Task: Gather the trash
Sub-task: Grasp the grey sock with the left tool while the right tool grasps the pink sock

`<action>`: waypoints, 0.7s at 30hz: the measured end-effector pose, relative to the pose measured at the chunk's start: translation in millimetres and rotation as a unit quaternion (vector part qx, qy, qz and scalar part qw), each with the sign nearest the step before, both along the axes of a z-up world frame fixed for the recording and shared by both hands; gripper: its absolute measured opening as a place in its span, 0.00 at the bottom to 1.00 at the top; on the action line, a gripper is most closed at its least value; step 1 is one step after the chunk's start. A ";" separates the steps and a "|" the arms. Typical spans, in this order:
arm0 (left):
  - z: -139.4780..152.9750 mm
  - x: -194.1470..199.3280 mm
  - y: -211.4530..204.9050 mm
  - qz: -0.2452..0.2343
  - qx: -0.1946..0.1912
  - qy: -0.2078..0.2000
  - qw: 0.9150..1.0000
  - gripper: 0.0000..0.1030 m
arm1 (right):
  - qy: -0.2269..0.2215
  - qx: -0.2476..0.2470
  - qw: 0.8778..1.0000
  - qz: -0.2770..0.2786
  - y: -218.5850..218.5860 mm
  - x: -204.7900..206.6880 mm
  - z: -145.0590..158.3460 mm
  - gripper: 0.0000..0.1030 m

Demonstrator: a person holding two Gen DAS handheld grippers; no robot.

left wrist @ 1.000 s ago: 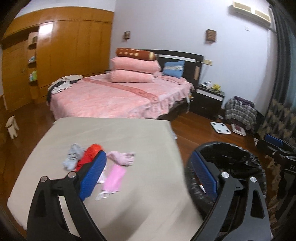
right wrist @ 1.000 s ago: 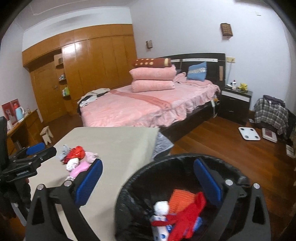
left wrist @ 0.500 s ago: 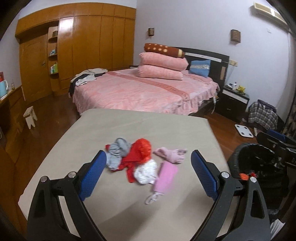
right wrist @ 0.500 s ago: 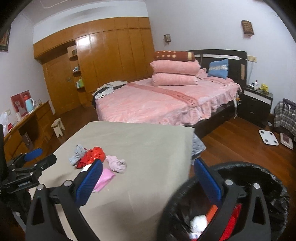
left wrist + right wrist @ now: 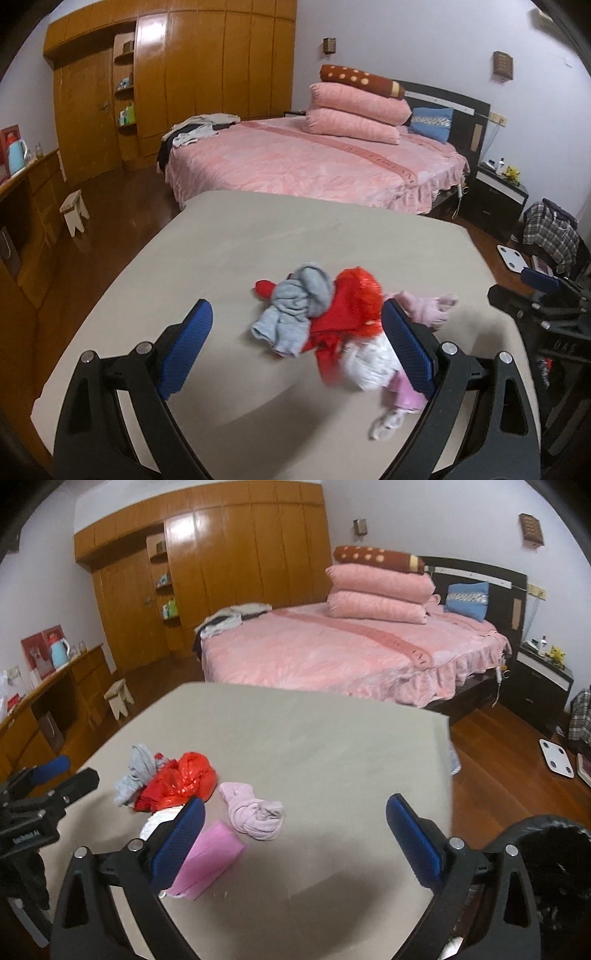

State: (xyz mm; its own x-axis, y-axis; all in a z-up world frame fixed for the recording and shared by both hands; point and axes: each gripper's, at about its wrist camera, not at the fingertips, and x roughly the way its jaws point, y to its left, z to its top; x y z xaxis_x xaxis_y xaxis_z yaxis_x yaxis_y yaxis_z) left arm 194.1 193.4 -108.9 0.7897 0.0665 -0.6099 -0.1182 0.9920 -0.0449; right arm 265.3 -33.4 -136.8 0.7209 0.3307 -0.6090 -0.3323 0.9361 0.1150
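A small heap of trash lies on the beige table (image 5: 258,236): a grey cloth (image 5: 295,306), a red plastic bag (image 5: 351,299), a crumpled white piece (image 5: 369,362), a pink mask (image 5: 210,856) and a pale pink knotted cloth (image 5: 255,808). My left gripper (image 5: 295,350) is open and empty, hovering just short of the heap, which sits between its blue pads. My right gripper (image 5: 295,834) is open and empty over the table, with the heap ahead to its left. The black-lined trash bin (image 5: 554,867) sits at the right of the right wrist view.
Beyond the table stands a pink bed (image 5: 314,162) with stacked pillows. A wooden wardrobe (image 5: 207,74) fills the back wall. A dark nightstand (image 5: 495,195), a white scale (image 5: 557,757) and a small stool (image 5: 74,210) stand on the wood floor.
Both grippers swung left, away from the bin and toward the heap on the table. The heap now sits centred between the left gripper's pads. The bin has slid to the right edge.
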 end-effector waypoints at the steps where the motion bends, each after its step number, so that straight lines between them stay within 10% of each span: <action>1: -3.3 3.5 2.9 0.001 -0.002 0.004 1.000 0.87 | 0.004 -0.002 1.000 0.002 2.3 4.4 -3.5 0.93; 14: -21.5 22.2 14.7 0.000 -0.011 0.026 1.000 0.83 | 0.069 -0.026 0.997 0.038 44.6 39.4 -44.3 0.80; 21: -28.4 30.5 17.1 -0.001 -0.014 0.034 0.999 0.79 | 0.094 -0.031 0.993 0.057 51.0 40.4 -57.8 0.50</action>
